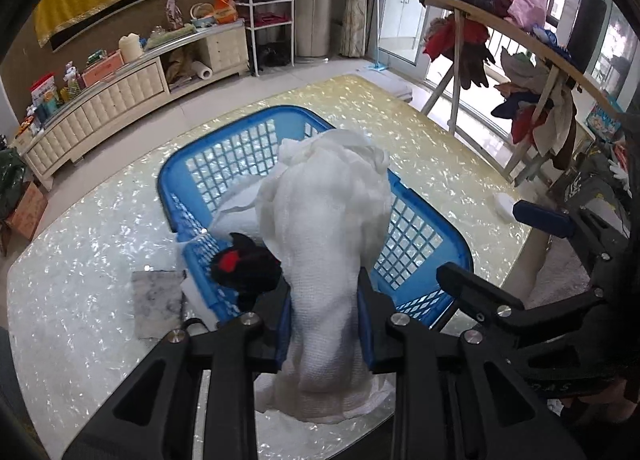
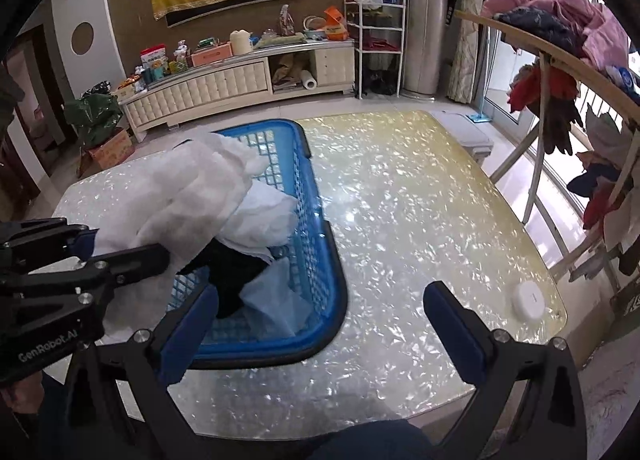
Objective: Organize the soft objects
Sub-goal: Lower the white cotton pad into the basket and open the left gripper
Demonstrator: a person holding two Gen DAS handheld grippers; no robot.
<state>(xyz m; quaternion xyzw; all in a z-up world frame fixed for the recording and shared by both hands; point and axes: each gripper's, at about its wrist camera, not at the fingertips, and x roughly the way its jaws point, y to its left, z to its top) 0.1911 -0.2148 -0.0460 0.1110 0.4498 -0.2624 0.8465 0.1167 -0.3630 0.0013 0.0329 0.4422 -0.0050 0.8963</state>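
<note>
My left gripper (image 1: 326,300) is shut on a bunched white mesh cloth (image 1: 328,219), which hangs over the near rim of a blue lattice basket (image 1: 240,127) on the shiny table (image 1: 80,260). A black soft item with a red patch (image 1: 244,268) lies against the basket's near left wall, beside another white cloth inside. In the right wrist view the same white cloth (image 2: 180,199) drapes from the left gripper (image 2: 120,248) over the basket (image 2: 328,260), with the black item (image 2: 236,272) below it. My right gripper (image 2: 320,324) stands open and holds nothing, just to the right of the basket's near corner.
A white round disc (image 2: 530,298) sits near the table's right edge. A grey square sheet (image 1: 160,300) lies left of the basket. A wooden drying rack with clothes (image 2: 560,39) stands to the right, and a low cabinet (image 2: 224,83) lines the far wall.
</note>
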